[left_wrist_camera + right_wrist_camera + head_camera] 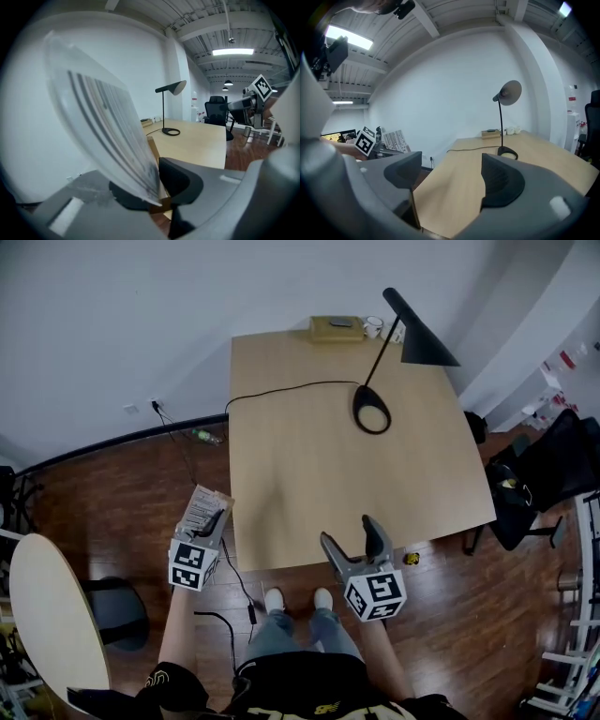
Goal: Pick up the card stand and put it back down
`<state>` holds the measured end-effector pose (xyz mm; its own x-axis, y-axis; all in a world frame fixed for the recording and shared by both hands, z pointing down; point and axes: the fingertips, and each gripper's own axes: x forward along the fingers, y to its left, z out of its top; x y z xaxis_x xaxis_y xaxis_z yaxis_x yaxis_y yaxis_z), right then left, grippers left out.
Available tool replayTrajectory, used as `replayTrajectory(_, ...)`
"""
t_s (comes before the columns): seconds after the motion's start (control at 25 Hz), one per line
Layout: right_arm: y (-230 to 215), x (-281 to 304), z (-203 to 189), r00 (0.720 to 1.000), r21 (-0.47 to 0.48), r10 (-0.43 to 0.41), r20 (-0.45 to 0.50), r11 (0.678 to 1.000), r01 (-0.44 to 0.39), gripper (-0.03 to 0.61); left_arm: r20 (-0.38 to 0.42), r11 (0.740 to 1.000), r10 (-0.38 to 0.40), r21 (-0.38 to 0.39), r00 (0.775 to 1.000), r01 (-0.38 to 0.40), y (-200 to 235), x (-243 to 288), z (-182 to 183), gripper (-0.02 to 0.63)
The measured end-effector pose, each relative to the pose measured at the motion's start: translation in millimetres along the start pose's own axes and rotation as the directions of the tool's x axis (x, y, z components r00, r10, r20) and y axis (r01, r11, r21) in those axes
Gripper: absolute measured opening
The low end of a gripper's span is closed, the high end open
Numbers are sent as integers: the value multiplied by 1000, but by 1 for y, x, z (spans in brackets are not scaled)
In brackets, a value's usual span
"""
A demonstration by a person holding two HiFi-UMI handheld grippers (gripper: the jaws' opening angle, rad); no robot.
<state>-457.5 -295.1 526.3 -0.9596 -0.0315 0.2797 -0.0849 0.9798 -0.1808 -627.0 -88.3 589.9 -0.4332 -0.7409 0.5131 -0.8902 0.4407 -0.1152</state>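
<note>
Card stand [202, 506] held in the air, just off the left edge of the table [309, 474].
Clamped tight in the left gripper [219, 519], above the wooden floor [112, 493]; rows of print on the clear card too blurred to read. Right gripper [346, 531] at the table's near edge, jaws apart, nothing between.

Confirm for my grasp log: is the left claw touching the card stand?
Touching. The left gripper view shows the left claw shut on the lower edge of the card stand, with no gap on either side.

Office, wooden desk [309, 474], lamp [413, 336], swivel chair [548, 465]
</note>
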Motion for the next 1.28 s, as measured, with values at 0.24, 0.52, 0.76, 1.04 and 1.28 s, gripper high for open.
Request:
replayTrajectory(0.24, -17, 28, -50, 998, 47, -1, -70, 999, 5, 399, -40, 992, -121, 42, 992, 123, 4, 64, -16, 65)
replayTrajectory(0.52, -19, 53, -85, 996, 100, 71, -63, 993, -64, 397, -67, 937, -309, 149, 949, 316, -27, 157, -31, 64)
replayTrajectory(0.76, -7, 53, -113, 988, 124, 127, -83, 985, -116, 397, -116, 799, -500, 320, 858, 509, -76, 196, -55, 64)
replayTrajectory(1.04, -6, 41, -138, 983, 110, 149, -106, 984, -137, 397, -158, 590, -700, 422, 697, 688, -139, 207, -83, 66)
replayTrajectory(1.28, 2, 35, -139, 985, 84, 141, -96, 987, -133, 397, -160, 661, -654, 355, 739, 661, -134, 212, -82, 267)
